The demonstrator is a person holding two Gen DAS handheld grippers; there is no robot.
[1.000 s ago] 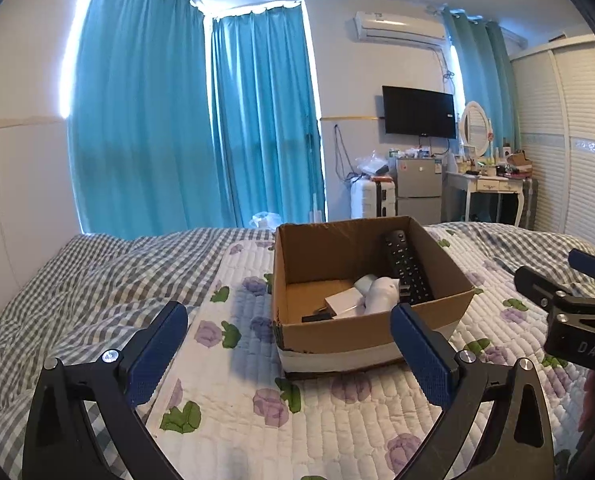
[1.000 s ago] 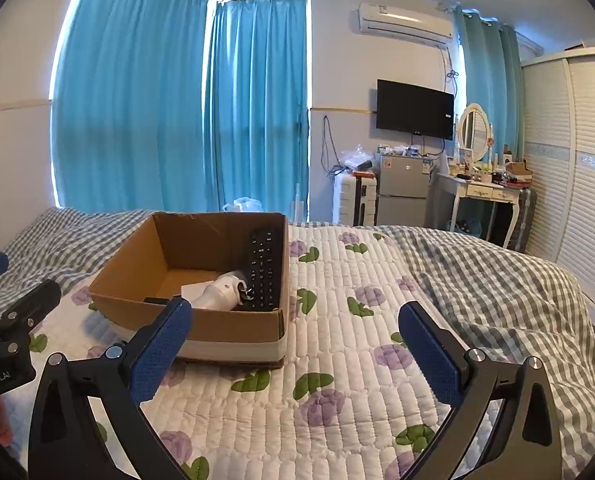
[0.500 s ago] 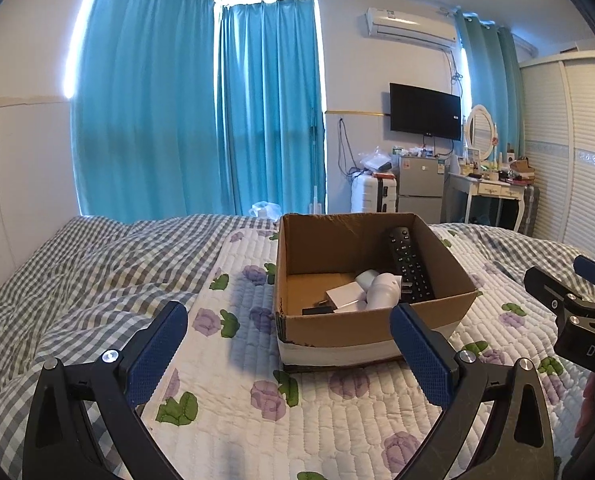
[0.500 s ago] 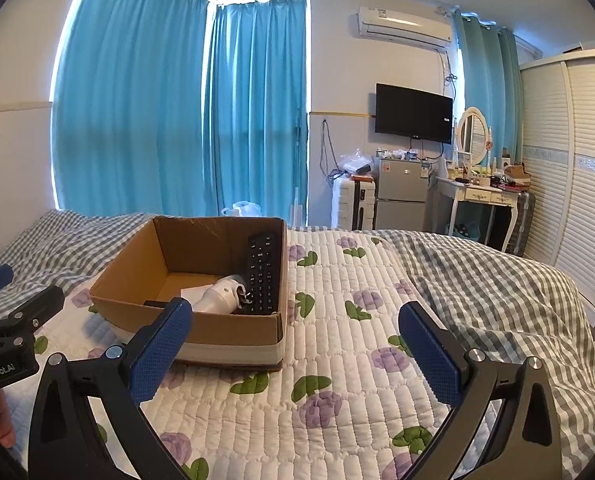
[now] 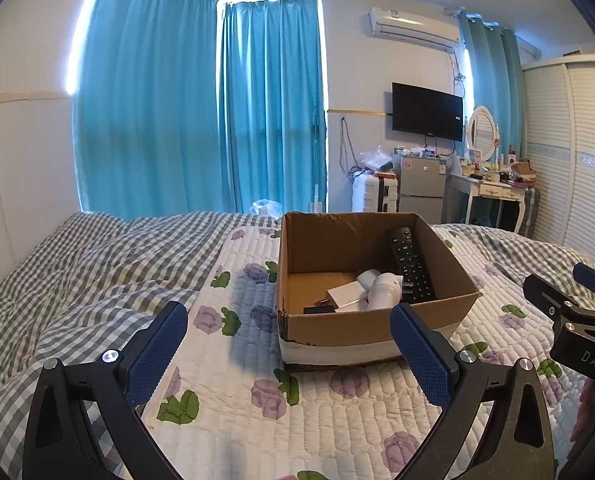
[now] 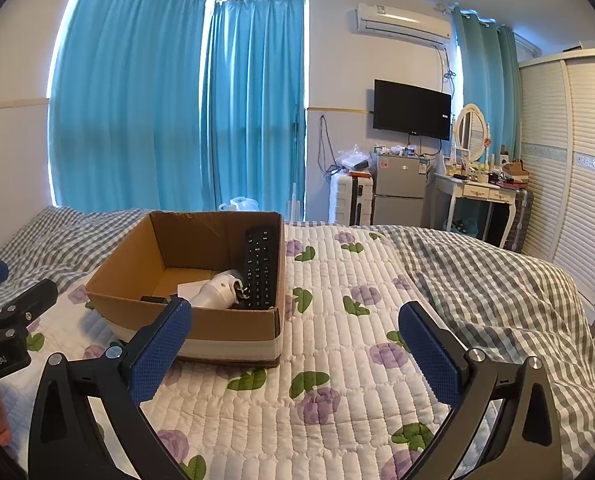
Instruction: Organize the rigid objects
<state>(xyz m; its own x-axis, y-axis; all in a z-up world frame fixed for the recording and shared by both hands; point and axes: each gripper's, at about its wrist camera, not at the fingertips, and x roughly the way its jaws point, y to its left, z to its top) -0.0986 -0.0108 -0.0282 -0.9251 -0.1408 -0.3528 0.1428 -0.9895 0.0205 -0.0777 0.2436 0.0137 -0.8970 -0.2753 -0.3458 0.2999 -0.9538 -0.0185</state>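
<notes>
An open cardboard box (image 5: 329,326) (image 6: 233,326) stands on the quilted flower bedspread. In it a black remote (image 5: 411,266) (image 6: 260,268) leans on the right wall, beside a white cylindrical device (image 5: 383,291) (image 6: 219,291), a white card (image 5: 346,293) and a small black item (image 5: 318,309). My left gripper (image 5: 287,346) is open and empty, just short of the box's near wall. My right gripper (image 6: 297,346) is open and empty, in front of the box's right corner. Each gripper shows at the edge of the other's view.
A grey checked duvet (image 5: 97,264) (image 6: 497,272) lies on both sides of the bedspread. Beyond the bed are teal curtains (image 5: 201,120), a suitcase (image 5: 373,196), a small fridge (image 5: 421,184), a dressing table (image 5: 489,192) and a slatted wardrobe (image 6: 569,160).
Both grippers have pulled back and risen slightly, staying open and empty. The left view has levelled out. The box and its contents have not moved.
</notes>
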